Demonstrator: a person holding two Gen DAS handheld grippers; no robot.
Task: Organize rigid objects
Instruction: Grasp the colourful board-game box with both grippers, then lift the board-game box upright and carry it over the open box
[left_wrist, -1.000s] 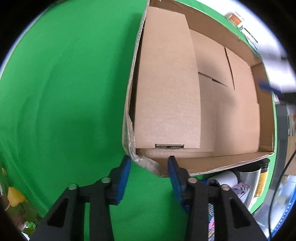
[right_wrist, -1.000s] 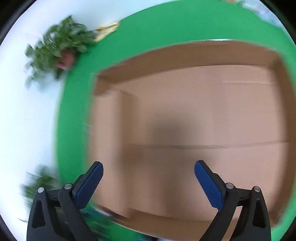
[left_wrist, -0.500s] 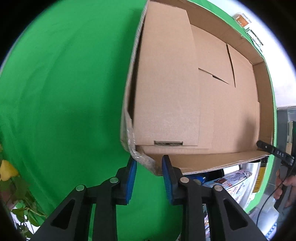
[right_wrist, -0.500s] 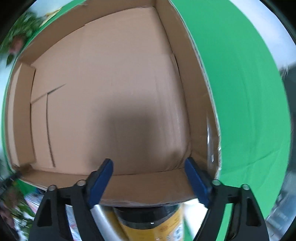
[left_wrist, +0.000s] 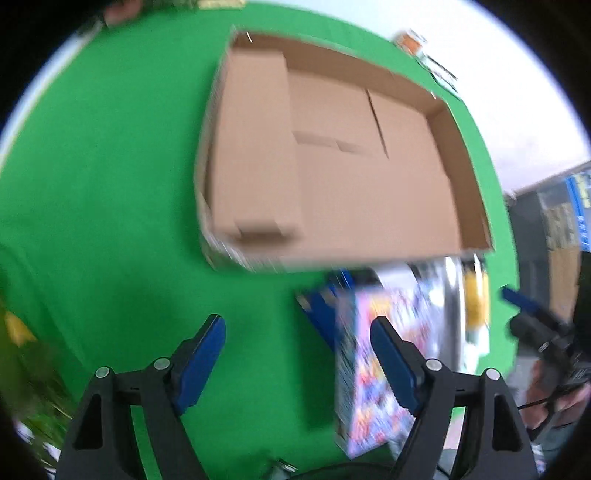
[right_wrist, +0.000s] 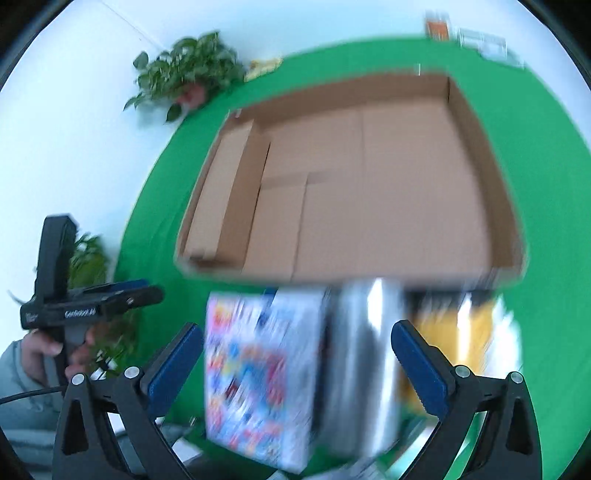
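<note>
Green cloth (left_wrist: 110, 184), empty cardboard box (left_wrist: 332, 184) far; left gripper (left_wrist: 297, 354) just opened, right gripper (right_wrist: 297, 365) spread, both holding nothing.

The left gripper (left_wrist: 297, 345) has black arms shaped like triangles, with holes in them and small round silver screws. Its fingers (left_wrist: 201, 363) wear blue pads. The right gripper (right_wrist: 297, 363) looks the same. At the lower left of the right wrist view, a grey sleeve (right_wrist: 16, 373) and a thin black cable (right_wrist: 26, 395) show.
</note>
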